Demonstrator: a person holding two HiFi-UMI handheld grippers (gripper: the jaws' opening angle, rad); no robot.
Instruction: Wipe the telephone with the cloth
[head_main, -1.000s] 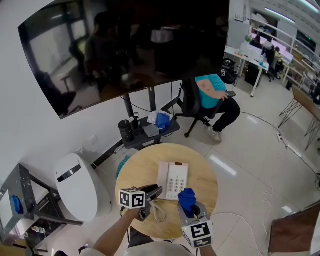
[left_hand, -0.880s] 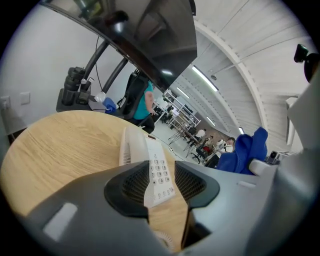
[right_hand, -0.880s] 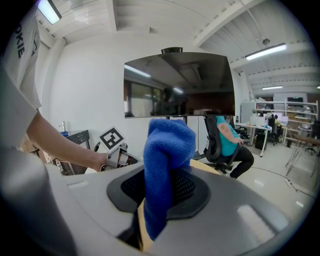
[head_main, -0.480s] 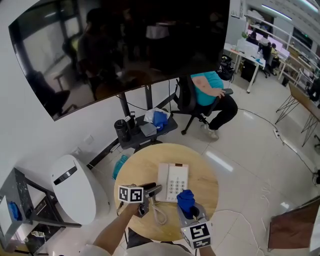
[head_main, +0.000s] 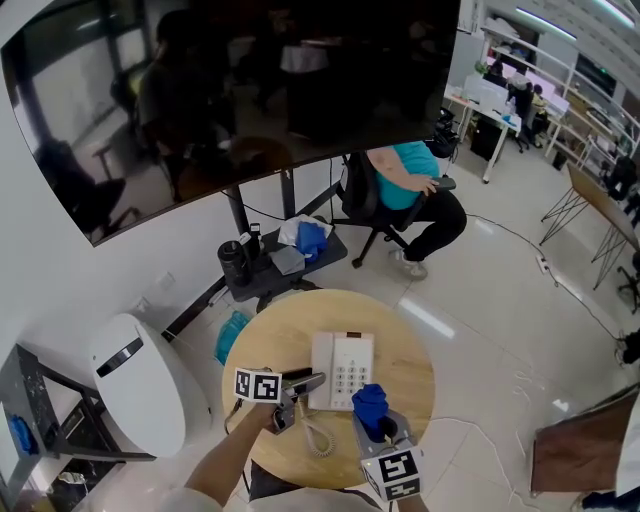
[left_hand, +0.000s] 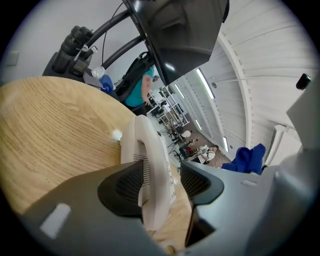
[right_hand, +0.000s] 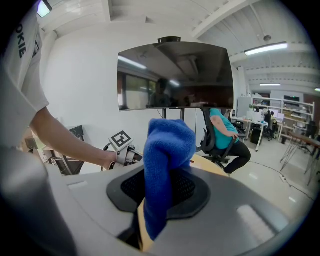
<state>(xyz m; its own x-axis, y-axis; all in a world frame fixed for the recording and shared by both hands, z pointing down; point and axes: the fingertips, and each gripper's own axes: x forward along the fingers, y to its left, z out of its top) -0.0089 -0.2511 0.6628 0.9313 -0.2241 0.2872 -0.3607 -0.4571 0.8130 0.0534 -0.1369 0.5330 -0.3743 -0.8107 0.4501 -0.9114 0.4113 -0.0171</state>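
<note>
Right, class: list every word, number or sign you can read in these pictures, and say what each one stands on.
"OKIE": printed sideways on the white sleeve, cut off at the picture's edge.
Telephone keys: too small to read.
Marker cubes: black-and-white square patterns only, no letters.
Nothing else is readable.

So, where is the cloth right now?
Head view, lower middle: the cloth is clamped in the right gripper, by the near edge of the telephone.
</note>
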